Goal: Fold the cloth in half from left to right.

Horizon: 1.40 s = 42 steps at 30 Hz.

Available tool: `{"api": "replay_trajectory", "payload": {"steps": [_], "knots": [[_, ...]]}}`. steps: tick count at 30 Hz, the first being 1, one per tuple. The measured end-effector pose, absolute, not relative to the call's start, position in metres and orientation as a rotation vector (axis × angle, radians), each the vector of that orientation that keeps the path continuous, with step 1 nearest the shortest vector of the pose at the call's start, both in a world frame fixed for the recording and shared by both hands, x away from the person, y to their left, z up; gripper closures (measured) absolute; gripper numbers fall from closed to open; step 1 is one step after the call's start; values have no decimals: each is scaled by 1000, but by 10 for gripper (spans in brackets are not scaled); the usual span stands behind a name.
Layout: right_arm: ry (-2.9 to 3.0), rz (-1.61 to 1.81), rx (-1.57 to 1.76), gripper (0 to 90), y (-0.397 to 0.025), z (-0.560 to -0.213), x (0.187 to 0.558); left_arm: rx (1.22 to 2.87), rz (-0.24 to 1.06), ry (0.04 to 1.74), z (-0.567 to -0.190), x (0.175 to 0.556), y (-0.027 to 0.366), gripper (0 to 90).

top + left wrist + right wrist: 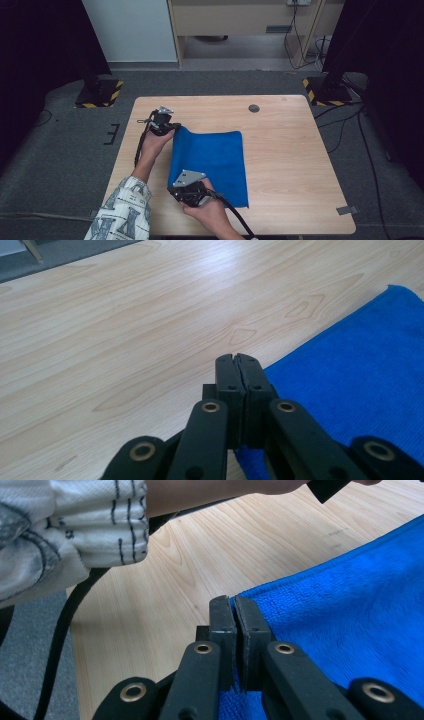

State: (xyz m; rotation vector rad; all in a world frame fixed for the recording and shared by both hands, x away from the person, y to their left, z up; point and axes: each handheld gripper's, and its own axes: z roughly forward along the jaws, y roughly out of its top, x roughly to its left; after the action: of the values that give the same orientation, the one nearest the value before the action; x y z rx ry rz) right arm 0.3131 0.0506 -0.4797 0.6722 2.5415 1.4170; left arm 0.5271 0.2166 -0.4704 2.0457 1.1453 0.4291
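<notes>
A blue cloth (pixel 215 160) lies flat on the wooden table (pixel 295 150), left of centre. My left gripper (pixel 174 129) is at the cloth's far left corner, jaws pressed together with the cloth's edge pinched low between them. In the left gripper view the left gripper (pixel 236 360) is shut, with the blue cloth (pixel 360 375) spreading to its right. My right gripper (pixel 174 192) is at the near left corner. In the right gripper view the right gripper (pixel 232 602) is shut on the edge of the cloth (pixel 350 620).
A small round dark grommet (pixel 254 108) sits near the table's far edge, and a grey tape strip (pixel 347 210) at the near right corner. Stand bases with yellow-black stripes (pixel 100 92) (pixel 325 90) stand on the floor beyond the table. A patterned sleeve (pixel 75 525) is close by.
</notes>
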Motion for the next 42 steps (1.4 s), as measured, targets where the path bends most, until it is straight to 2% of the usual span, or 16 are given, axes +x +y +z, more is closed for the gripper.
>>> {"api": "replay_trajectory", "payload": {"steps": [30, 42], "knots": [[2516, 1331, 821, 874, -60, -486, 306, 2117, 341, 1077, -481, 538, 88, 888], [2494, 1330, 868, 875, -86, -490, 307, 2135, 350, 1082, -484, 541, 70, 888]]}}
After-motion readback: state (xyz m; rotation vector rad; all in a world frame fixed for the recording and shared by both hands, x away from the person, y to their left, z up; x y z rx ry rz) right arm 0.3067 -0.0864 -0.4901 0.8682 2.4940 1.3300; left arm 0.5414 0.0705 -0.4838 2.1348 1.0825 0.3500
